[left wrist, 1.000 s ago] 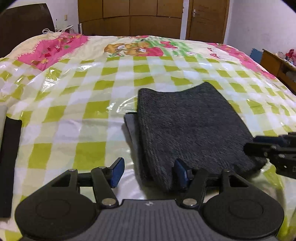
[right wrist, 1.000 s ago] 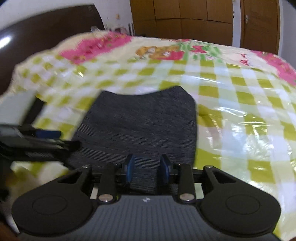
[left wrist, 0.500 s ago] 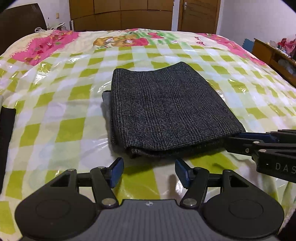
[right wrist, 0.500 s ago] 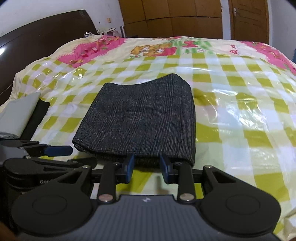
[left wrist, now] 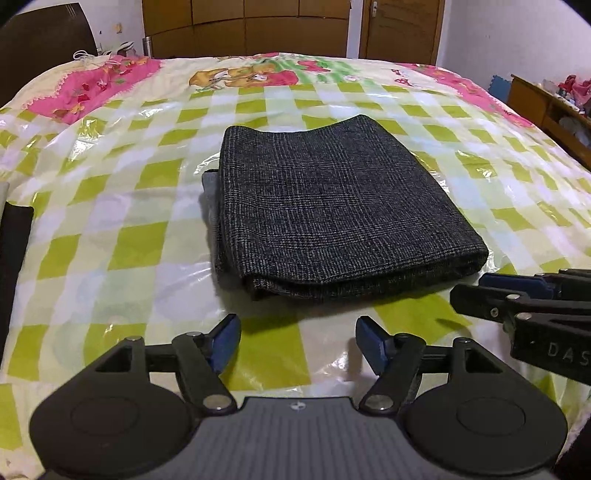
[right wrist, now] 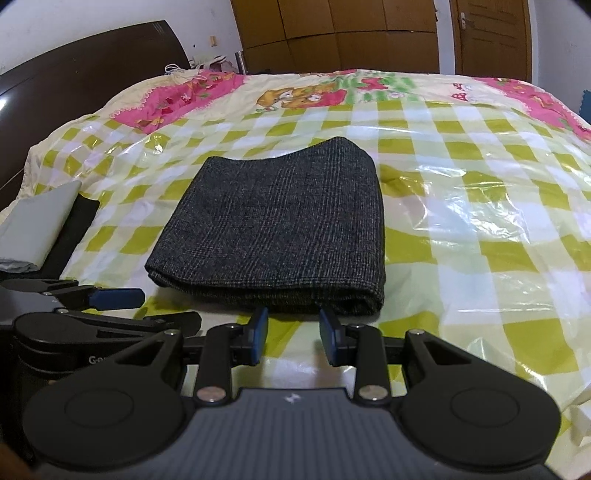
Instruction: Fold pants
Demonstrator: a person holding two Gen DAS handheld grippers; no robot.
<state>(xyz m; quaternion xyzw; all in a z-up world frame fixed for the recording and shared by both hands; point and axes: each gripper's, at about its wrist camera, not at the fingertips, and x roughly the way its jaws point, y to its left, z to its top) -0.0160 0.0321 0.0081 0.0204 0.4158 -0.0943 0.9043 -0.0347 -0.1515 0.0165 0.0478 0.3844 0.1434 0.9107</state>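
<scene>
The dark grey checked pants [left wrist: 332, 206] lie folded into a flat rectangle in the middle of the bed, their thick folded edge nearest me. My left gripper [left wrist: 297, 328] hovers just short of that edge. Its jaws are opening and only the bedcover shows between the blue pads [left wrist: 225, 339]. My right gripper [right wrist: 294, 317] sits with its fingertips right at the near edge of the pants [right wrist: 273, 229], jaws parted a little around nothing. Each gripper shows in the other's view: the right gripper [left wrist: 517, 291] at the right edge, the left gripper [right wrist: 114, 297] at the lower left.
A glossy plastic sheet covers the green-checked bedcover [left wrist: 110, 206]. Folded grey cloth [right wrist: 37, 225] and black cloth [right wrist: 70, 236] lie at the bed's left edge. A dark headboard [right wrist: 74, 74] stands left, wardrobe doors [left wrist: 243, 26] behind, and a wooden shelf [left wrist: 535, 103] to the right.
Both grippers have pulled back off the pants toward the near side of the bed. The left jaws stand wider than before. The pants lie still.
</scene>
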